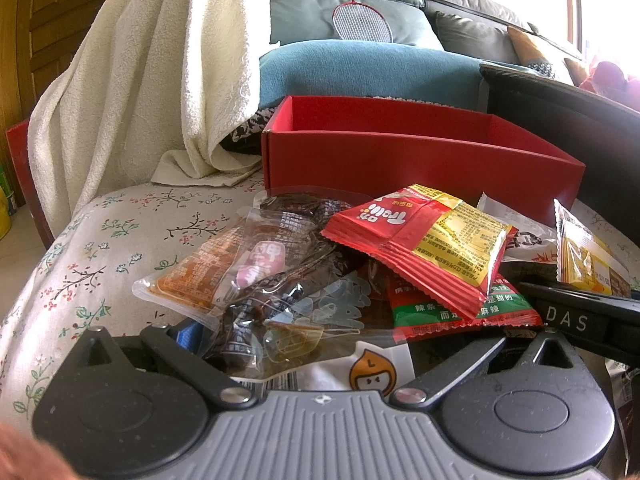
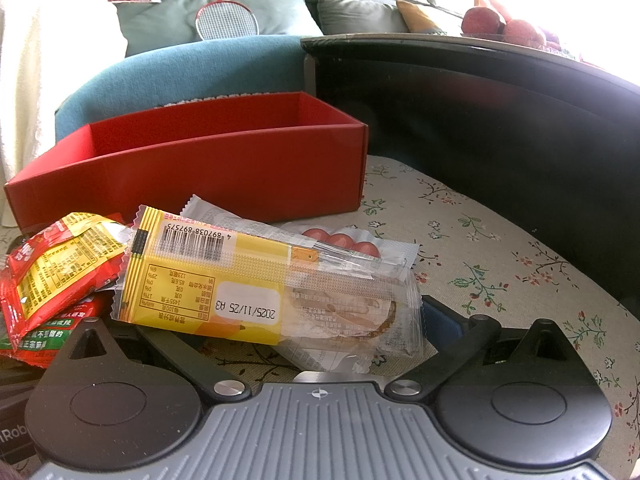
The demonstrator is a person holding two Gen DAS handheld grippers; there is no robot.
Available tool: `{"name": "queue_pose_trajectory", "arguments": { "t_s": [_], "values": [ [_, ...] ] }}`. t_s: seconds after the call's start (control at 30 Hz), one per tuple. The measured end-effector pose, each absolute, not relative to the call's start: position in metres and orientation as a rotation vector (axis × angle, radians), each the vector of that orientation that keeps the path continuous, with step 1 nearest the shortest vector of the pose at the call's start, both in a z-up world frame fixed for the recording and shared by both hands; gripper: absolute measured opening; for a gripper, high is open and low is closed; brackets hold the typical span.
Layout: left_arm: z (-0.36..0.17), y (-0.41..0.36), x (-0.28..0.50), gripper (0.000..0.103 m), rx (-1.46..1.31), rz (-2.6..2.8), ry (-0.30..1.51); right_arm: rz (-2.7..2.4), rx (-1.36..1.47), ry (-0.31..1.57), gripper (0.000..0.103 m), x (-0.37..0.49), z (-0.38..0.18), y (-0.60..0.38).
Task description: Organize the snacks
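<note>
A pile of snack packets lies on a floral cloth in front of an open red box (image 1: 420,168), which also shows in the right wrist view (image 2: 208,176). In the left wrist view my left gripper (image 1: 320,344) is open, its jaws wide around clear packets of dark snacks (image 1: 256,304) and a white chestnut packet (image 1: 360,372). A red and yellow Trolli packet (image 1: 424,244) lies on top of the pile. In the right wrist view my right gripper (image 2: 304,340) is open around a yellow wrapped snack bar (image 2: 240,280). A sausage packet (image 2: 344,240) lies behind it.
A white towel (image 1: 132,92) hangs at the left over a sofa with blue and green cushions (image 1: 360,68). A black table edge (image 2: 500,108) curves along the right, with red fruit (image 2: 484,20) on top. The right gripper's body (image 1: 576,320) lies at the pile's right.
</note>
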State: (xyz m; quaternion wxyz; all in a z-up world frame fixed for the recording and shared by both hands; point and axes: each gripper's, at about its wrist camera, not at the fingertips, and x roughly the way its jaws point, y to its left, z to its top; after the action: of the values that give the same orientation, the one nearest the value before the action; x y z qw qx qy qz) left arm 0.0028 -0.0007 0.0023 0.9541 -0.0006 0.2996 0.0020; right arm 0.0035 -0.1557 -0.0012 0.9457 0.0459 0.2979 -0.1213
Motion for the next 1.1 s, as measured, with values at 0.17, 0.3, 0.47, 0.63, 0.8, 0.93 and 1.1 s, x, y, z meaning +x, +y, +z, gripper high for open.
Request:
{"name": "queue_pose_trajectory", "arguments": {
  "t_s": [0.17, 0.3, 0.47, 0.63, 0.8, 0.93, 1.1],
  "values": [
    [0.0028, -0.0012, 0.0039, 0.099, -0.005, 0.006, 0.607, -0.251, 0.080, 0.592, 0.103, 0.0020, -0.0017, -0.1563],
    [0.0021, -0.0005, 0.0011, 0.099, -0.010, 0.009, 0.604, -0.253, 0.071, 0.585, 0.103, 0.0008, -0.0018, -0.1564],
    [0.0024, -0.0012, 0.0012, 0.099, -0.010, 0.009, 0.604, -0.252, 0.077, 0.592, 0.103, 0.0008, -0.0020, -0.1563],
    [0.0022, -0.0011, 0.0009, 0.099, -0.010, 0.009, 0.605, -0.253, 0.074, 0.593, 0.103, 0.0011, -0.0019, -0.1560],
    [0.0024, -0.0011, 0.0012, 0.099, -0.010, 0.009, 0.605, -0.254, 0.072, 0.589, 0.103, 0.0006, -0.0020, -0.1565],
    [0.0020, -0.0014, 0.0011, 0.099, -0.013, 0.011, 0.606, -0.264, 0.040, 0.566, 0.103, 0.0002, -0.0009, -0.1555],
    [0.0027, 0.0001, 0.0009, 0.099, -0.010, 0.004, 0.616, -0.253, 0.037, 0.572, 0.103, 0.0017, 0.0019, -0.1574]
  ]
}}
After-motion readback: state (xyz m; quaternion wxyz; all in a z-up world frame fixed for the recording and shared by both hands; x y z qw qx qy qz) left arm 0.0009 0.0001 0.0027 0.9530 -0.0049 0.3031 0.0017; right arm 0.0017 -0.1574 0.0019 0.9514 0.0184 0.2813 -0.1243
